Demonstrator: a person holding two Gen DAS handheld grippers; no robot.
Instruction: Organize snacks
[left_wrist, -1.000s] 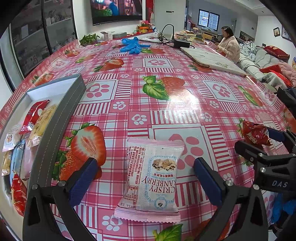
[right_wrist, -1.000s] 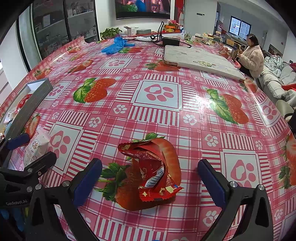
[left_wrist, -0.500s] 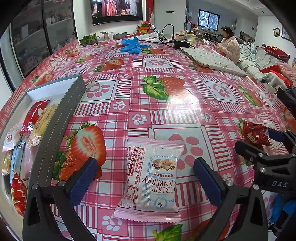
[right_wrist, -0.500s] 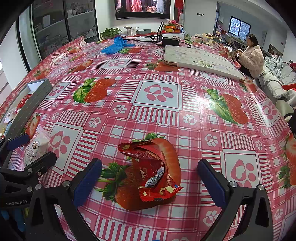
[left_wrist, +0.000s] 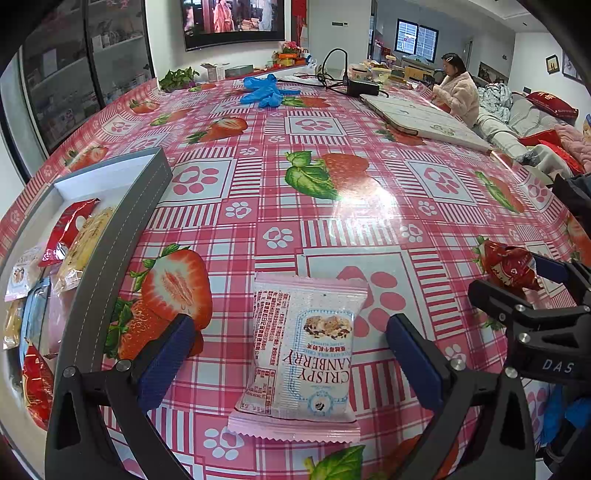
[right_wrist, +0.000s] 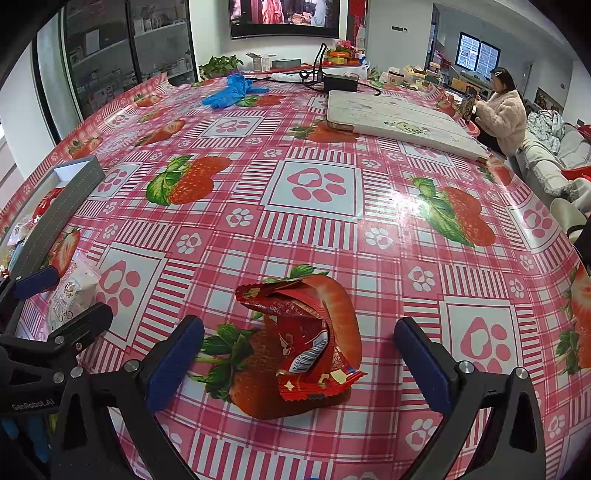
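A pink-edged white Crispy Cranberry packet (left_wrist: 303, 350) lies flat on the strawberry tablecloth, between the spread fingers of my left gripper (left_wrist: 288, 354), which stands open around it without touching. A crumpled red snack wrapper (right_wrist: 303, 339) sits between the wide-apart fingers of my right gripper (right_wrist: 299, 362), also open. The same red wrapper (left_wrist: 509, 266) shows at the right of the left wrist view, and the cranberry packet (right_wrist: 72, 291) at the left of the right wrist view. A grey tray (left_wrist: 122, 236) at the left holds several snack packets.
Blue gloves (left_wrist: 266, 90) lie at the far end of the table. A flat white pad (right_wrist: 399, 118) and a black box with cables (right_wrist: 340, 83) sit far right. A person in a fluffy coat (right_wrist: 502, 110) sits beyond the table's far right edge.
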